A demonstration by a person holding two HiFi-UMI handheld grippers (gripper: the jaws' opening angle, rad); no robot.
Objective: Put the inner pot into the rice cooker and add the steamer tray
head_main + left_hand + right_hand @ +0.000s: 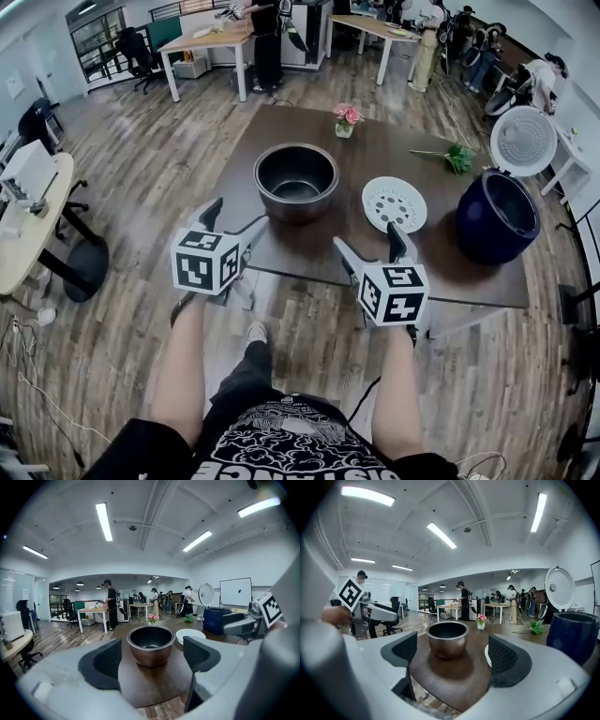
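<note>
Inner pot [296, 180] stood upright mid desk [305, 251], steamer tray [394, 203] laid just beside it, rice cooker [497, 217] placed at R end, lid [522, 141] raised, L tool [240, 214] and R tool [366, 236] held wide apart, empty.

Inner pot [296, 180]: metal, the outer wall brushed and bronze-toned with a soft sheen, the interior dark and matt.

Table [281, 258] under the pot: dark brown wood-look top, smooth, low gloss.

Steamer tray [394, 203], right of the pot: white plastic, matt, perforated.

Rice cooker [497, 220], farther right of the pot: dark blue shell, glossy. Its raised lid [522, 141] has a pale, dotted lining.

Left gripper [239, 217] and right gripper [367, 239], on the near side of the pot: grey matt plastic bodies. The pads [105, 660] are black and finely textured.

Floor [141, 178] around the table: wood-grain planks, satin finish.
</note>
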